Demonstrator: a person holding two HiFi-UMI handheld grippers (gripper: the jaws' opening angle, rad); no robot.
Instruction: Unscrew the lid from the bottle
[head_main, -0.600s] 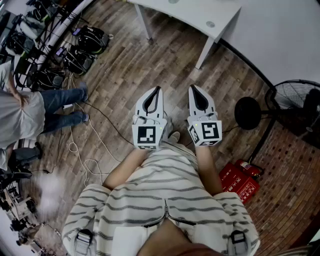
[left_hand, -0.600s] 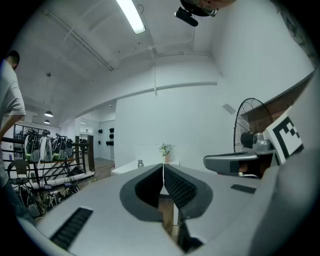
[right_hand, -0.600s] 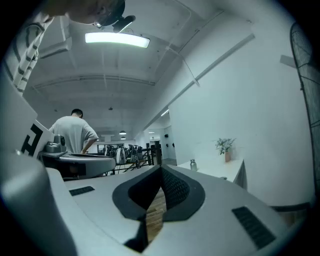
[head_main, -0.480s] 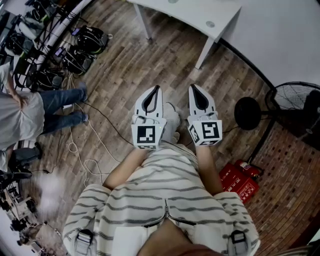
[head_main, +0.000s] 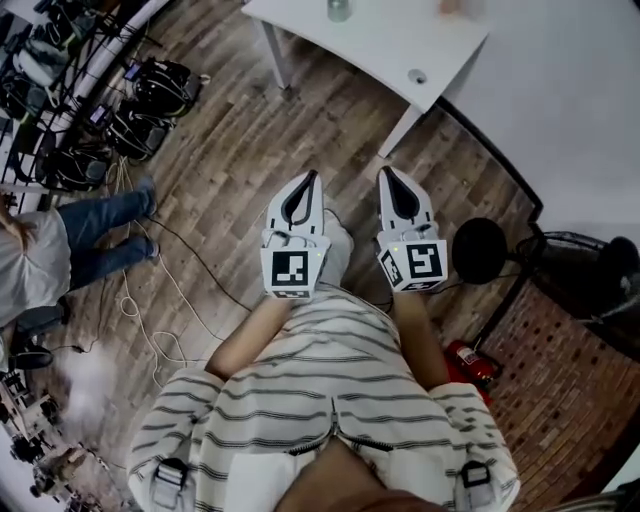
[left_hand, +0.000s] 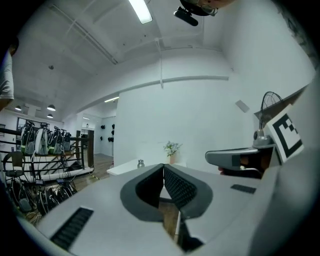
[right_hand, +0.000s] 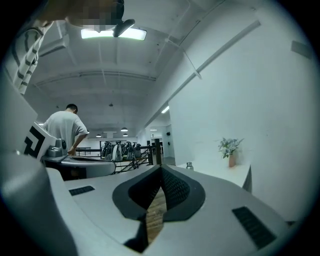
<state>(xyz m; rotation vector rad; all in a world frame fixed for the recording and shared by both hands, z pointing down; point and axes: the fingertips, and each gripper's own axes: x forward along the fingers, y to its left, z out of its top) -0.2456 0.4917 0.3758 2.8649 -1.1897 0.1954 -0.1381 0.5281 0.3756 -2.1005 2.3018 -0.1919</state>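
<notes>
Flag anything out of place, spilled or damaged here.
Nothing spilled or damaged. Loose cables trail across the wood floor at left. The bottle stands upright on the white table; left tool and right tool are shut and empty.

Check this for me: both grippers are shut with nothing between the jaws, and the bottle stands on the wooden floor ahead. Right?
Not quite. The bottle stands on the white table, not on the wooden floor, as the head view shows. The left gripper and right gripper are indeed shut with nothing between the jaws.
</notes>
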